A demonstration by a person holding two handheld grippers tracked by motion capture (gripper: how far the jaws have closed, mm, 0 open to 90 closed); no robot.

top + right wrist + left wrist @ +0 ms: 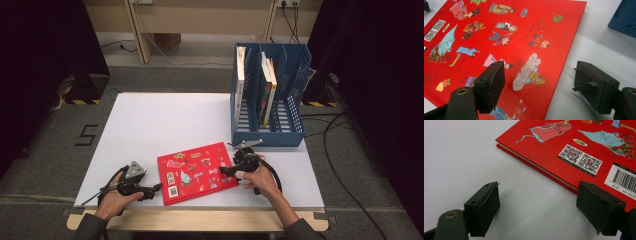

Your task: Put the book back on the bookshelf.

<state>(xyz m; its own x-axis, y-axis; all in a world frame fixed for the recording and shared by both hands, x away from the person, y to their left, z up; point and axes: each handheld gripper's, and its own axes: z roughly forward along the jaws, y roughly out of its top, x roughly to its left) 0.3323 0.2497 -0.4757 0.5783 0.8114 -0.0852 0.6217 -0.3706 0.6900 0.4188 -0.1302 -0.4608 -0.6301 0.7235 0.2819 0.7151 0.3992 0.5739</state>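
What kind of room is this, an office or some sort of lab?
Probably a lab recording station: a white table hemmed by black curtains, cables across the carpet, and a person holding a gripper in each hand.

The person wears dark grey sleeves (90,226). The left tool (152,190) is black, topped by a grey three-cornered plate (134,171), with a black cable trailing. The right tool (226,171) is black too, its cable (272,172) looping. Jaw pads are dark and blocky, with small screw holes and brass-ringed pivots.
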